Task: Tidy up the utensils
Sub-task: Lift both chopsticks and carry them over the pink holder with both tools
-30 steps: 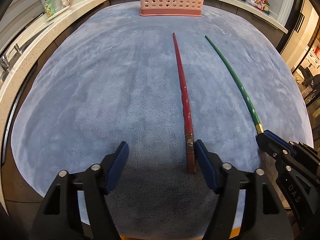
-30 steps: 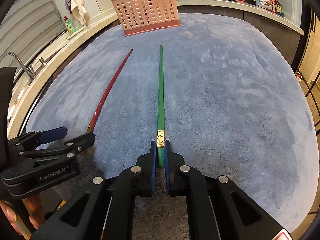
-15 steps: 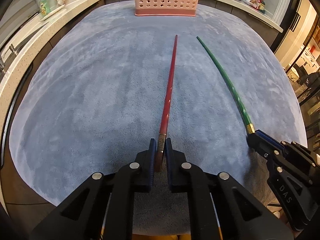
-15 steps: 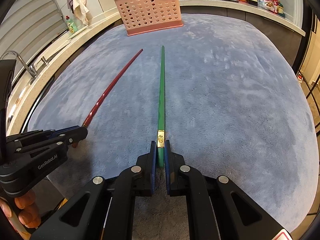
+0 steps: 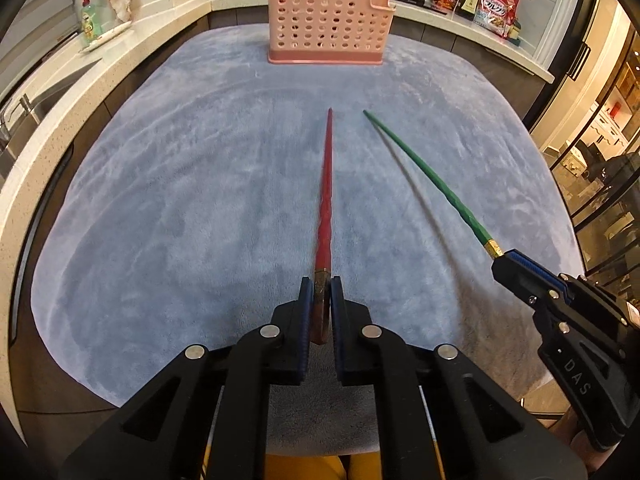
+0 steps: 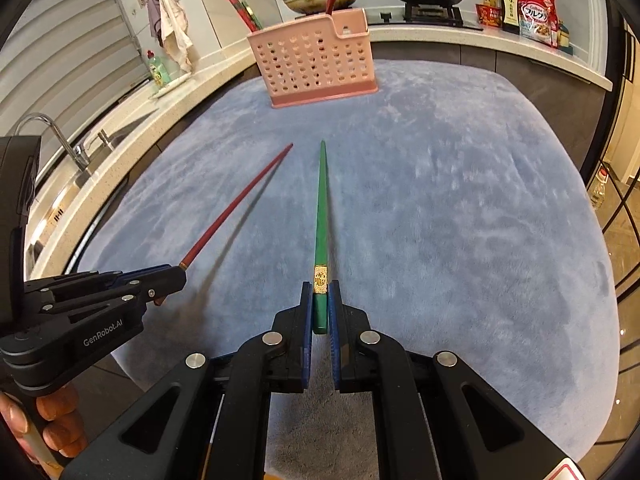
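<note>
Left gripper (image 5: 320, 296) pinches red chopstick (image 5: 326, 196), right gripper (image 6: 320, 300) pinches green chopstick (image 6: 321, 216); I'd keep tips level heading into the pink basket (image 5: 328, 20).

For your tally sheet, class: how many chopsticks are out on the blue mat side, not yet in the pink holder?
2. The red chopstick is gripped by the left tool; the green chopstick by the right tool. Others stand in the pink holder, partly hidden.

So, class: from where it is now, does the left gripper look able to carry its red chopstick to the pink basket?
Probably yes. The left gripper is shut on the red chopstick, and only bare blue cloth lies between its tip and the pink basket.
</note>
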Available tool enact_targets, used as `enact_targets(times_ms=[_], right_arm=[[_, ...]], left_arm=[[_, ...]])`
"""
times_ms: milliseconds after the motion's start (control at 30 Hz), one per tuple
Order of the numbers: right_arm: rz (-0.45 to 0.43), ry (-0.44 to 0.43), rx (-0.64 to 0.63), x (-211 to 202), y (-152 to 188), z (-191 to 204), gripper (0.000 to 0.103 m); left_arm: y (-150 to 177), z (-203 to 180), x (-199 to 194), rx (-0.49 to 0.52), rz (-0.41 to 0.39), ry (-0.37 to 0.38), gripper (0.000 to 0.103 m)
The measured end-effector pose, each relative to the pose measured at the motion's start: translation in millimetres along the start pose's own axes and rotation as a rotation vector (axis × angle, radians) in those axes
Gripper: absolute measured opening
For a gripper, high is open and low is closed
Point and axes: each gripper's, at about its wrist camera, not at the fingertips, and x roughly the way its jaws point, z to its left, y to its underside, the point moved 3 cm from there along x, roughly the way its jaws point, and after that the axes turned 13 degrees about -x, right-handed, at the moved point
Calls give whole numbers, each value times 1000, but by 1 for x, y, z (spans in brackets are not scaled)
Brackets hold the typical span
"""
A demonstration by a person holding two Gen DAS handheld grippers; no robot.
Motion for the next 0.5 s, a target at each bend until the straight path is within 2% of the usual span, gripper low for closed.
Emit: enact_targets(times_ms=[500], right_arm=[[-207, 15, -42, -48, -89, -14, 7]], left_arm=[[-69, -5, -54, -55, -128, 66, 7]])
